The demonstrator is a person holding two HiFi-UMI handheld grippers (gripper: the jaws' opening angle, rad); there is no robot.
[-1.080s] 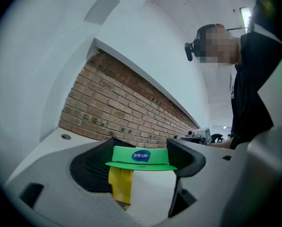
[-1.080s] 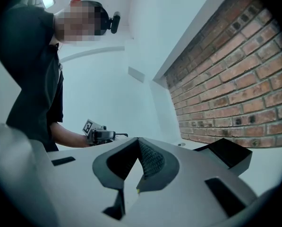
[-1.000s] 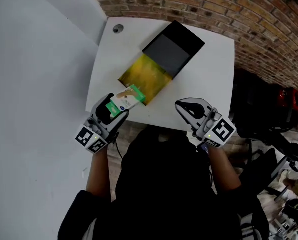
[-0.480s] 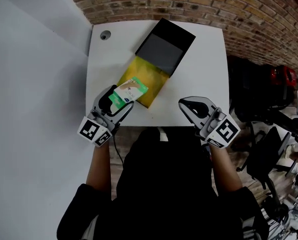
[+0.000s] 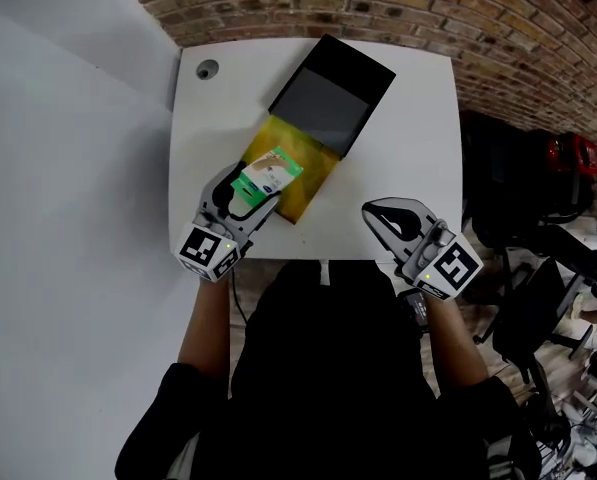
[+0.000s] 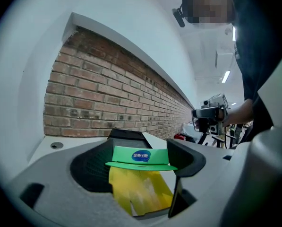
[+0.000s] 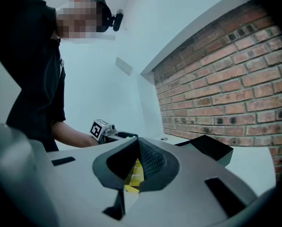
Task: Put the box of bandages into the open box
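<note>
Bandages over the open box (image 5: 300,155)
The left gripper (image 5: 246,196) pinches the box of bandages (image 5: 266,176); next it should lower and release. The right gripper (image 5: 376,214), pressed together, waits near the tabletop (image 5: 408,118) front edge.

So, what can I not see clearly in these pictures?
- Print on the box of bandages: too small in the head view; the left gripper view shows only its green end.
- Near end of the open box: head view, covered by that box and the left gripper.
</note>
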